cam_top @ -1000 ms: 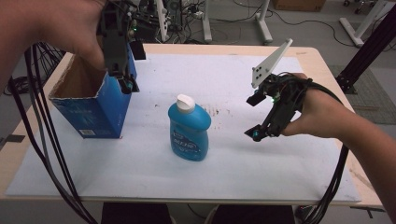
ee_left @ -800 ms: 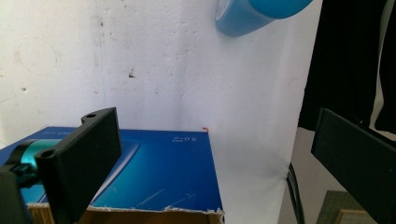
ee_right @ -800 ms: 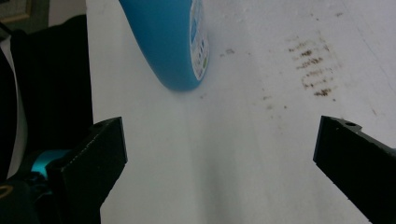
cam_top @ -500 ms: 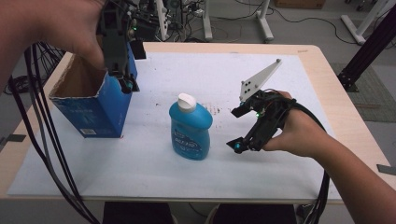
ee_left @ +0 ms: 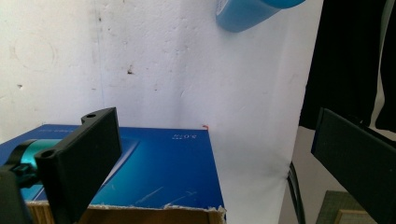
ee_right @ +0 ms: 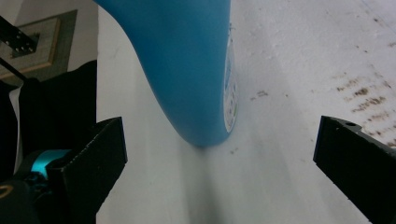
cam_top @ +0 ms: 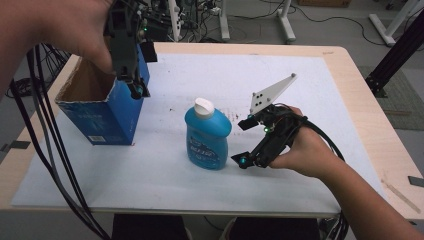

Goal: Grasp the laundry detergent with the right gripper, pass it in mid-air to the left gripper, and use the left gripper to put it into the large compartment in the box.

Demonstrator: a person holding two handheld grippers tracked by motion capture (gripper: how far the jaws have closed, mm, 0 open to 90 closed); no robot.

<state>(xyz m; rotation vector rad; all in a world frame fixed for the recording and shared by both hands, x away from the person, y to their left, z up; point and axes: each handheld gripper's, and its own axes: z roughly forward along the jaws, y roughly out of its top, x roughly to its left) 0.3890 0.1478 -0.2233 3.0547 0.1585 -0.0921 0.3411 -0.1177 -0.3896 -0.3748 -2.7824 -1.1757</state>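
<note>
Closing in from three o'clock on the blue bottle [cam_top: 207,134], right gripper [cam_top: 246,141] gaping wide, nearer than before; left gripper [cam_top: 134,86], also wide, steadying box [cam_top: 102,107].

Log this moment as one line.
right gripper: open, beside bottle | left gripper: open, over box rim | bottle: upright on table, not gripped
</note>
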